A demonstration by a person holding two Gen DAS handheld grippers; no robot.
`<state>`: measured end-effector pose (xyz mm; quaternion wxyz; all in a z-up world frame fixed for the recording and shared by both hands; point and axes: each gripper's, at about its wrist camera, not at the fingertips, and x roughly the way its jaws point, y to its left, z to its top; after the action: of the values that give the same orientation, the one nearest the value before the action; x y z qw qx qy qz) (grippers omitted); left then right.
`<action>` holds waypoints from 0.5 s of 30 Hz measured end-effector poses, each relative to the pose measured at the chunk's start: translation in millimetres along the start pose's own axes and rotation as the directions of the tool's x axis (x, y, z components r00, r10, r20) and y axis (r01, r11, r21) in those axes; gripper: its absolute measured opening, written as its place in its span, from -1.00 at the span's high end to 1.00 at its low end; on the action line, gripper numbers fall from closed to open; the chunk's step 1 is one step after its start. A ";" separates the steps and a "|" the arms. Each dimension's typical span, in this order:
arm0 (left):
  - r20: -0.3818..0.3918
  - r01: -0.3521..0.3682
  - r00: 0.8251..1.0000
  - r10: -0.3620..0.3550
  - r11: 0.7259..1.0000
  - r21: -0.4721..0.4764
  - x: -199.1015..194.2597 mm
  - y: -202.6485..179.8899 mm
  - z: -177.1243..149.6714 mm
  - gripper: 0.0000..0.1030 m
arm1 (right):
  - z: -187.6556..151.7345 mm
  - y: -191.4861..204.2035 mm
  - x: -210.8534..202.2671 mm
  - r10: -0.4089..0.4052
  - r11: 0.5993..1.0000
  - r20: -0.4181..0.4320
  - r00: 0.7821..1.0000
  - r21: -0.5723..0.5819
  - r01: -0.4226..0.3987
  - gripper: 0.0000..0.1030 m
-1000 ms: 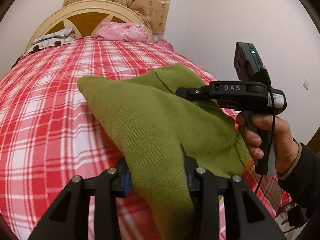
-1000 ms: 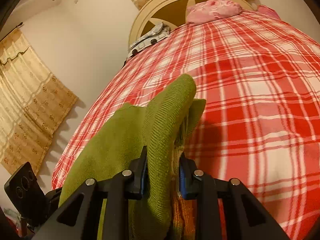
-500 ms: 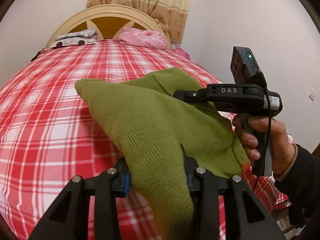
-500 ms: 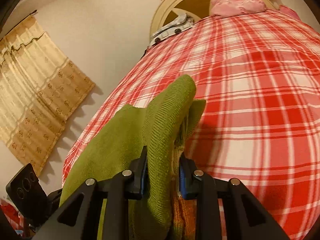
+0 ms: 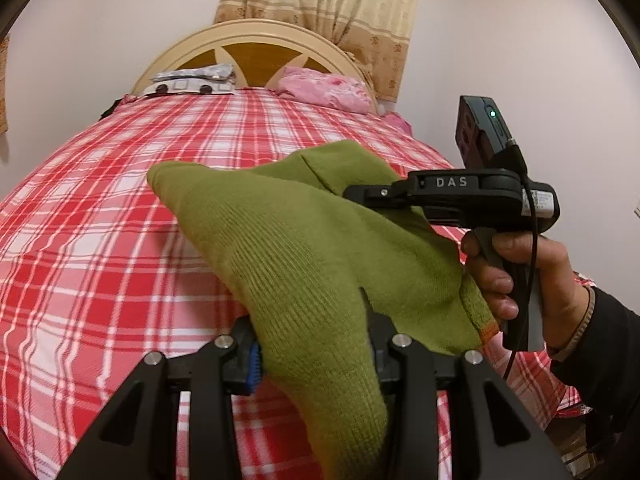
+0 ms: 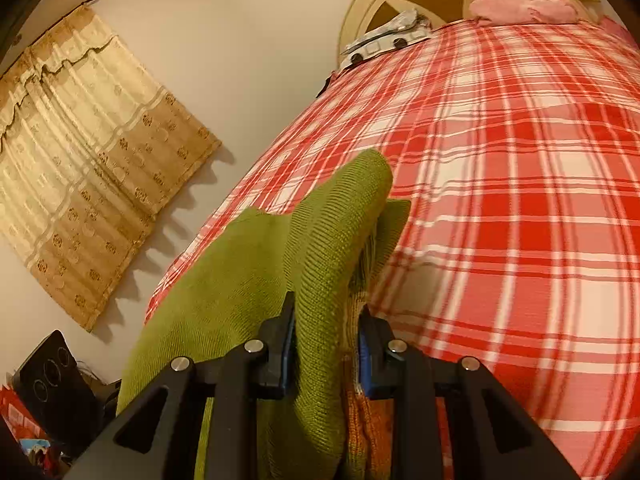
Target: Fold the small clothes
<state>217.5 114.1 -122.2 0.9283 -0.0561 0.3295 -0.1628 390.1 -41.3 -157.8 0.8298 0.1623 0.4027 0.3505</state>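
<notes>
A green knitted garment (image 5: 304, 248) is clamped in both the left gripper (image 5: 312, 356) and the right gripper (image 6: 326, 344), above the plaid bed (image 5: 100, 240)

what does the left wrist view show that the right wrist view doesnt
Left wrist only: the person's right hand holding the right gripper, seen from outside. Right wrist only: a side-wall curtain and orange trim on the garment. Both: the green knit garment clamped in both grippers above the red plaid bed, the headboard, a pink pillow.

A home bedroom: plaid-covered bed (image 5: 120, 240), arched headboard (image 5: 256, 36), pink pillow (image 5: 324, 90), curtains (image 5: 332, 4).
</notes>
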 end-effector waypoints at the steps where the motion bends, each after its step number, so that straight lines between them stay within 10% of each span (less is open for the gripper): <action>1: 0.002 -0.006 1.000 0.006 1.000 -0.005 -1.7 3.4 -0.7 0.24 | 0.4 2.8 3.1 0.004 1.000 -0.002 1.000 -0.002 -0.004 0.50; 15: 0.006 -0.073 0.997 0.073 0.996 -0.051 -22.8 34.0 -20.3 0.24 | -5.3 37.5 49.7 0.067 0.997 -0.060 0.996 -0.026 -0.069 0.50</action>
<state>197.1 153.9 -131.6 0.9332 -0.0685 0.3317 -0.1202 390.4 20.4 -168.0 0.8074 0.1538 0.4164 0.3887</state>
